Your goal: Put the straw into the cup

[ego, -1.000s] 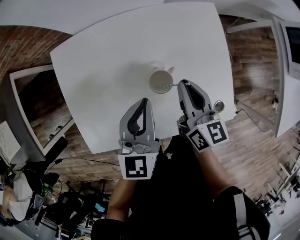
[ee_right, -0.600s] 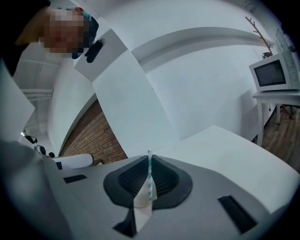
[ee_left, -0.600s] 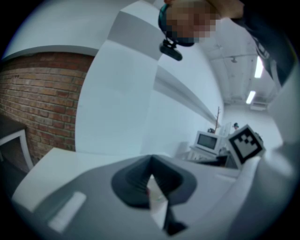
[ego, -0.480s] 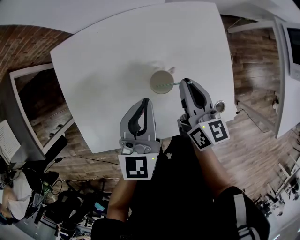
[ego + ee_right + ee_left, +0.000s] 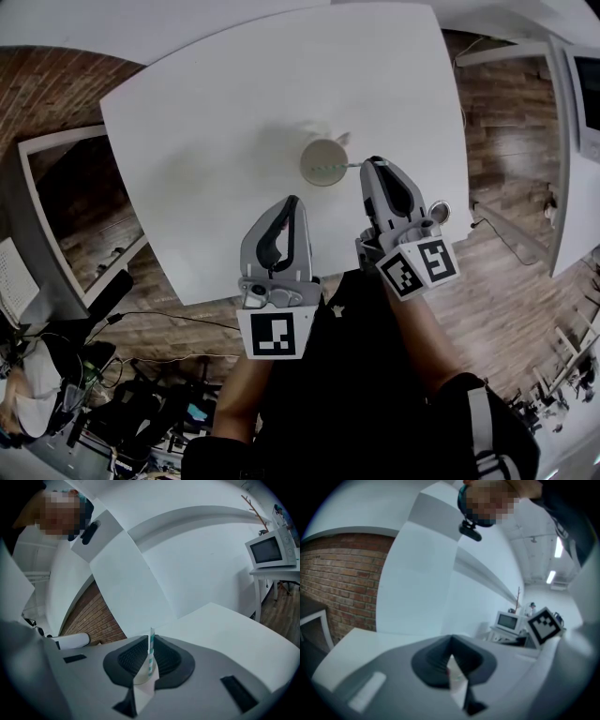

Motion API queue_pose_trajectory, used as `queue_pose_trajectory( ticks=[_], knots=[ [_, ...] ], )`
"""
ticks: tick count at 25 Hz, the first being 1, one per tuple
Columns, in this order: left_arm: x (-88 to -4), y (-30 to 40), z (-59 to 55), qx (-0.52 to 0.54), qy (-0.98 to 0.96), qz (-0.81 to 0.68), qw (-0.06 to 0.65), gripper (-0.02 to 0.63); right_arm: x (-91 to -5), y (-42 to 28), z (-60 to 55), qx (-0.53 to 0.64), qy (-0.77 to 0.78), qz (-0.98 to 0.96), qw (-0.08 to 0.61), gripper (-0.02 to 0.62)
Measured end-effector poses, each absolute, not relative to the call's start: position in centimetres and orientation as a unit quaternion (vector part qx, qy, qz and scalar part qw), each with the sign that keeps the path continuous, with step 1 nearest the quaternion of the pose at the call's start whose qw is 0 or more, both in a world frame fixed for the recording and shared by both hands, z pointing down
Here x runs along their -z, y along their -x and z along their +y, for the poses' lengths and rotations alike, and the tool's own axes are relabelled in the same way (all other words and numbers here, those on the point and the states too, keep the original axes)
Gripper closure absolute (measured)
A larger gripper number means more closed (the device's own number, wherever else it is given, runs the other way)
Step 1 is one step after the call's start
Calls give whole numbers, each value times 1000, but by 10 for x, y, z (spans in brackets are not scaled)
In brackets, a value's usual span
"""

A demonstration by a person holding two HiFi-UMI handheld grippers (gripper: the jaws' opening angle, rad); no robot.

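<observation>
A pale paper cup (image 5: 322, 159) stands near the middle of the white table (image 5: 216, 103). A green-and-white striped straw (image 5: 339, 169) leans out of the cup toward the right. My right gripper (image 5: 367, 167) is just right of the cup and shut on the straw's upper end. In the right gripper view the straw (image 5: 150, 649) stands upright in the narrow slit of that gripper (image 5: 151, 641), with the cup (image 5: 143, 677) showing below it. My left gripper (image 5: 289, 202) hangs nearer me, below and left of the cup, shut and holding nothing (image 5: 451, 656).
The table's near edge runs just under both grippers, with wood floor (image 5: 511, 281) beyond it on the right. A brick wall (image 5: 96, 618) and a microwave on a stand (image 5: 272, 550) show in the right gripper view. Cluttered equipment (image 5: 56, 375) sits at lower left.
My right gripper has drifted slightly right and up in the head view, and the straw leans a little more toward it. The left gripper and the cup have stayed put.
</observation>
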State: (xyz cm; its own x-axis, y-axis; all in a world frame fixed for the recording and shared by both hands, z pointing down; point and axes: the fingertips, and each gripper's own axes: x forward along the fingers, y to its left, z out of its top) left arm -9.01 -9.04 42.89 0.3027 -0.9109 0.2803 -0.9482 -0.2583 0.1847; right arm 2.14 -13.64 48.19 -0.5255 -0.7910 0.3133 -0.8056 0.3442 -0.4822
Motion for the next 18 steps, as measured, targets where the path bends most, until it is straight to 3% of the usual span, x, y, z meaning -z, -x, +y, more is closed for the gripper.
queue_pose_trajectory(
  ticks=[18],
  knots=[
    [-430, 87, -89, -61, -792, -586, 162, 603, -487, -28, -136, -305, -488, -818, 15, 575]
  ],
)
